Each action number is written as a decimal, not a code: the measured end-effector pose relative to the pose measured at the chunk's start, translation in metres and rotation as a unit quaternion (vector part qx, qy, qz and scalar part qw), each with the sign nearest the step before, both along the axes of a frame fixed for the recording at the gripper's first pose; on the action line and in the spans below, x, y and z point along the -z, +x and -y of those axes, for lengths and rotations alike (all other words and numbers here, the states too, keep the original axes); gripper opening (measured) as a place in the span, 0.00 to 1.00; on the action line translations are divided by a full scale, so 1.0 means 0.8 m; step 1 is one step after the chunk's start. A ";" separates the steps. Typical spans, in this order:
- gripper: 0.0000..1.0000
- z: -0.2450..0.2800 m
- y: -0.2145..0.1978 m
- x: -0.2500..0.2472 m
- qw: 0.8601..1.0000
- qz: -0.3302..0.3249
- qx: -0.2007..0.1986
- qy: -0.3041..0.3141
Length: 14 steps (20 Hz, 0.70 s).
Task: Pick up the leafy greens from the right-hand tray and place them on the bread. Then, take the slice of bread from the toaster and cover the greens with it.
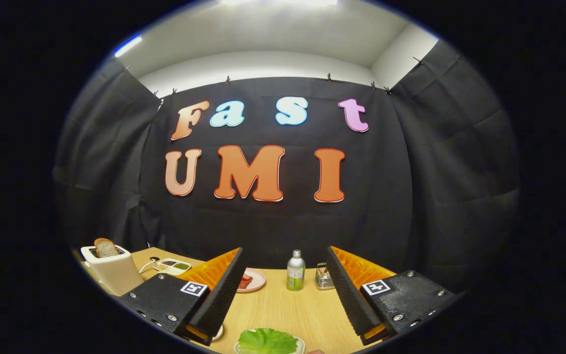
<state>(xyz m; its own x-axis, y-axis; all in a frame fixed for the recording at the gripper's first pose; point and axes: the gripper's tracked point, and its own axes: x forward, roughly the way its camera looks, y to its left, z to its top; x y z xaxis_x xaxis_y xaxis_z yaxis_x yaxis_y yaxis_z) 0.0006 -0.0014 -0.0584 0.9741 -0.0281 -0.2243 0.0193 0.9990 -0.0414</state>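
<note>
the ruffled bright-green leafy greens (267,340) lie in a shallow pale tray (300,344) at the near edge of the light wooden table (283,307), low down between the fingers and nearer than their tips. nothing touches them. the gripper (283,258) hangs above the table with its fingers spread wide and nothing between them, so the first step, fetching the greens, looks not yet begun.

toward the table's far left corner stands a cream-white toaster (112,269) with a browned slice of bread (105,247) sticking up from its slot. just beside it sits a small white dish (174,266) with dark and green contents. beyond the left fingertip lies a round pink plate (256,281) with something reddish on it; whether bread lies there cannot be told. near the far edge stand a small green-labelled bottle with a silver cap (296,270) and a small metal holder (323,277).

the next move probably calls for tipping the gripper down and back over the tray, then closing gently on the leaf's edge.
</note>
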 end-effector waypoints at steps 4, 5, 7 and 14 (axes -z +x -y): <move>0.99 -0.004 -0.003 0.048 0.998 -0.065 -0.005 0.007; 0.99 -0.006 -0.004 0.063 0.996 -0.086 -0.008 0.012; 0.99 -0.005 -0.010 0.092 0.991 -0.134 -0.005 0.019; 0.99 -0.012 -0.025 0.146 0.977 -0.213 -0.017 0.006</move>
<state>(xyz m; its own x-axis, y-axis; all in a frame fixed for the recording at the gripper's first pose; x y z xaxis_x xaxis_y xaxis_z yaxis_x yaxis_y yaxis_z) -0.0197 0.0081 -0.1750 0.7922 0.0075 -0.6102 -0.0298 0.9992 -0.0264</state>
